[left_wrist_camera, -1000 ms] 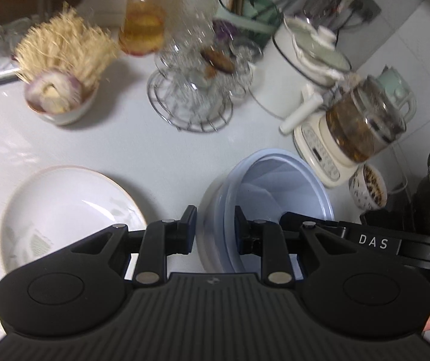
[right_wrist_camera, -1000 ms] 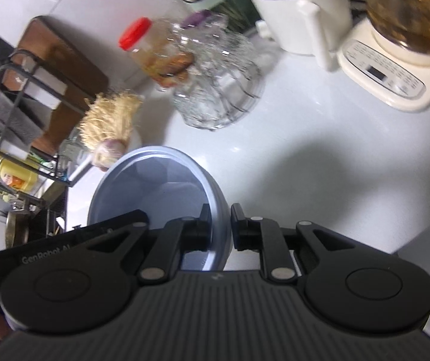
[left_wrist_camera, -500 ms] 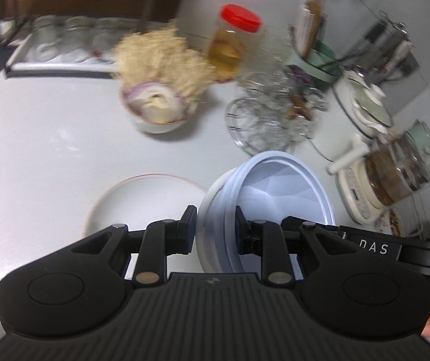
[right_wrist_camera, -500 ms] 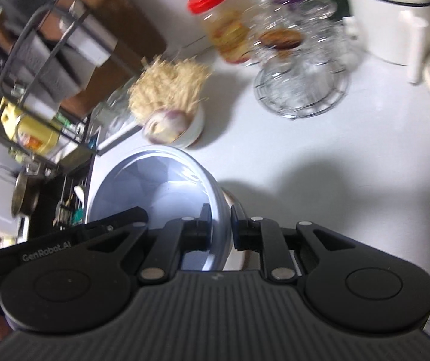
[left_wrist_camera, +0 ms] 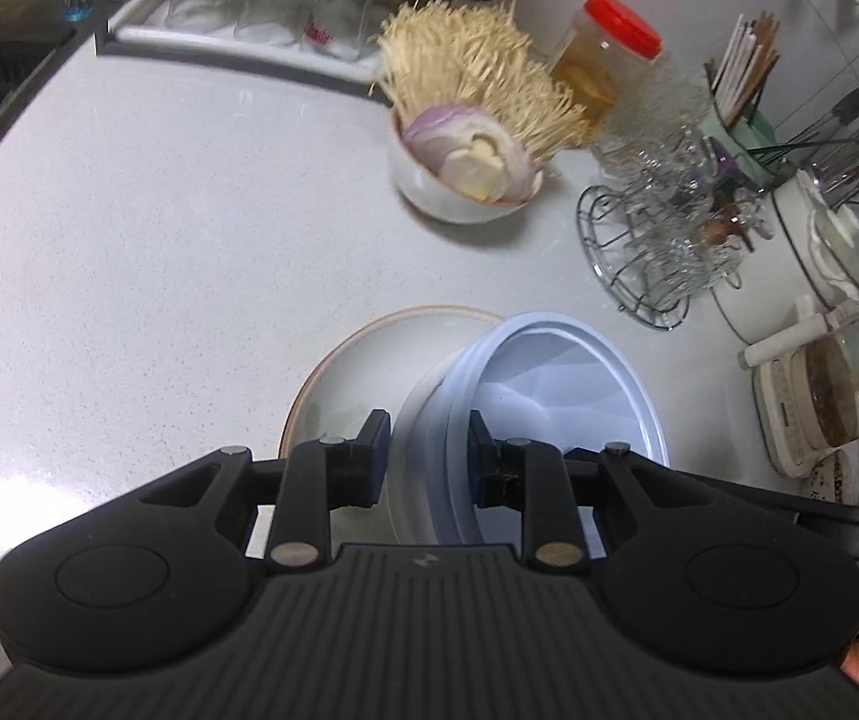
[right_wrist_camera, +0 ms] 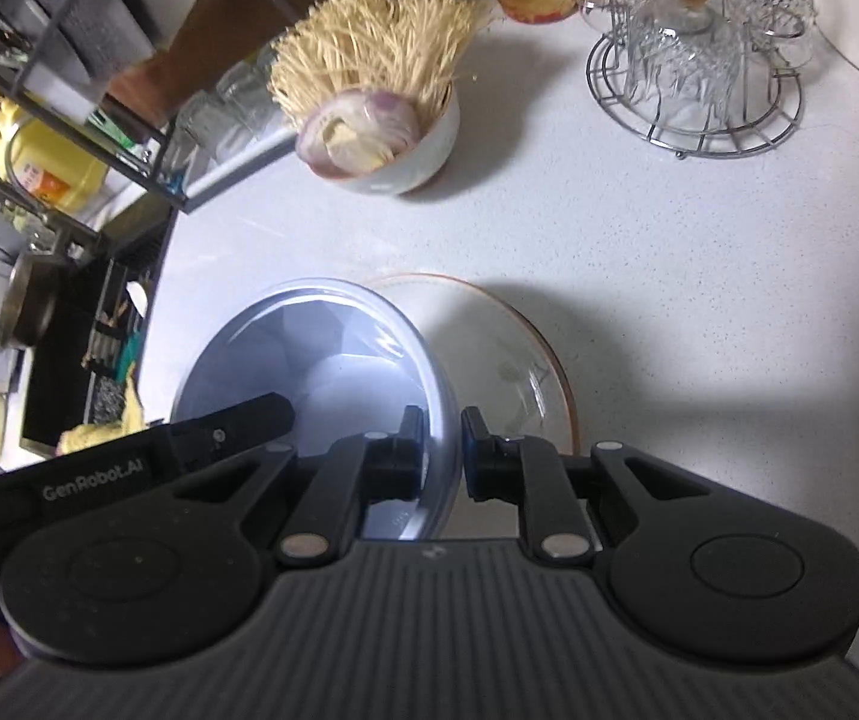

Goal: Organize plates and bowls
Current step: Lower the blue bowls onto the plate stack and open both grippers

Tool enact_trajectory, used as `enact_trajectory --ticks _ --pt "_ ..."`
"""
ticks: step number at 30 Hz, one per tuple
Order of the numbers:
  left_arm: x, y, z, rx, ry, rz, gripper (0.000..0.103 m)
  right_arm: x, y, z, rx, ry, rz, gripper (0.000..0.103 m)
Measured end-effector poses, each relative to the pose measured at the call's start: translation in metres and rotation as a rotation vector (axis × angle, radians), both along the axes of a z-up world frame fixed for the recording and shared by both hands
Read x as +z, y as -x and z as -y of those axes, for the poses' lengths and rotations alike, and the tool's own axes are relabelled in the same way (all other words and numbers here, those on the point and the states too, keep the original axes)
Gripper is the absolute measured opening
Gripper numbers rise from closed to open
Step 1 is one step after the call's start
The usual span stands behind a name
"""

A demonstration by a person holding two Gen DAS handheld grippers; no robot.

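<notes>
Since the earlier frames, the blue bowl [left_wrist_camera: 555, 384] had been carried leftward until it hung above the white plate [left_wrist_camera: 363, 360], which lay on the counter [left_wrist_camera: 159, 252]. Opposite walls of the bowl were pinched by the left gripper [left_wrist_camera: 426, 450] and the right gripper [right_wrist_camera: 441, 450], each with one finger inside the rim and one outside. Beyond the plate, a white bowl of onion and noodles [right_wrist_camera: 381, 138] was seen, with a wire rack of glassware [right_wrist_camera: 699, 60] near it.
</notes>
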State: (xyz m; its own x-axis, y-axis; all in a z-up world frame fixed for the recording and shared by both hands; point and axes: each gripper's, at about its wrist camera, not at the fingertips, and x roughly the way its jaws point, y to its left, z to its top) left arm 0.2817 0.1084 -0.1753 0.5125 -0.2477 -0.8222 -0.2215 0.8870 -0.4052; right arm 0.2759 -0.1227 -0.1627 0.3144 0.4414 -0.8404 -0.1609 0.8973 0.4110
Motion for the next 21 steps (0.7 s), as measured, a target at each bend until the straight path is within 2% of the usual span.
enact_trajectory --ticks 9,11,13,14,16,17,21 --pt "-0.02 0.0 0.001 0.029 0.029 -0.028 0.029 -0.015 -0.002 0.002 0.015 0.018 -0.019 0.017" --pt "-0.02 0.0 0.0 0.031 0.034 -0.036 0.034 -0.014 -0.003 0.003 0.017 0.019 -0.018 0.017" --pt "-0.018 0.001 -0.001 0.034 0.021 -0.043 0.048 -0.012 -0.002 0.003 0.019 0.023 -0.006 0.018" --pt "-0.016 0.002 -0.001 0.034 0.015 -0.041 0.051 -0.01 -0.002 0.003 0.016 0.025 -0.002 0.021" --pt "-0.011 0.005 -0.004 0.033 0.008 -0.031 0.053 -0.007 -0.002 0.005 0.002 0.025 0.009 0.04" --pt "-0.007 0.006 -0.006 0.031 0.003 -0.026 0.053 -0.004 -0.001 0.007 -0.008 0.017 0.013 0.053" --pt "0.016 0.011 -0.013 0.025 -0.022 -0.003 0.053 0.012 0.005 0.012 -0.054 -0.007 0.035 0.052"
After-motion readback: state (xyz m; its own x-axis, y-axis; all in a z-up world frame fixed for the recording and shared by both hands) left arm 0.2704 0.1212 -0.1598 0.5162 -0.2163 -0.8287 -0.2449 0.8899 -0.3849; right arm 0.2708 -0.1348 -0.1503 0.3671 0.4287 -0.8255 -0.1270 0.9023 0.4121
